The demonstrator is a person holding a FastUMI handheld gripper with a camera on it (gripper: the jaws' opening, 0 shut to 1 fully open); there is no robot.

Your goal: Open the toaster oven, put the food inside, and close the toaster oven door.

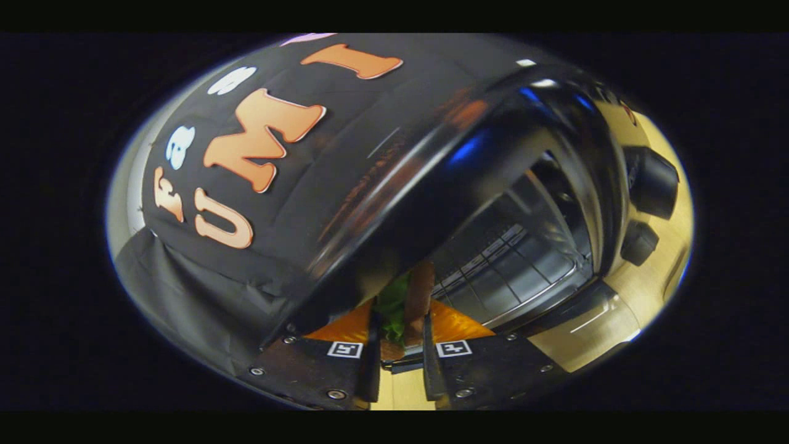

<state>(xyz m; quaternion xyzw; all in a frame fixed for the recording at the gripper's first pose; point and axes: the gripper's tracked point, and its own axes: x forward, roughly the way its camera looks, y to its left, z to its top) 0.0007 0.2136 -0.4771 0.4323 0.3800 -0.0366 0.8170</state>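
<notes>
The oven (493, 203) door (579, 314) is already opened. The food (410, 296), a burger, is pinched in the gripper (399, 345), just before the rack (511, 265). Placing it inside and closing the door are left.

The glossy black toaster oven (468, 185) shows a pale cream control panel (653, 277) beside its two black round knobs (650, 179). Inside the oven lies a silvery wire rack (511, 265). Just before it, the gripper (398, 345) clamps brown-and-green layered food (410, 302).
</notes>
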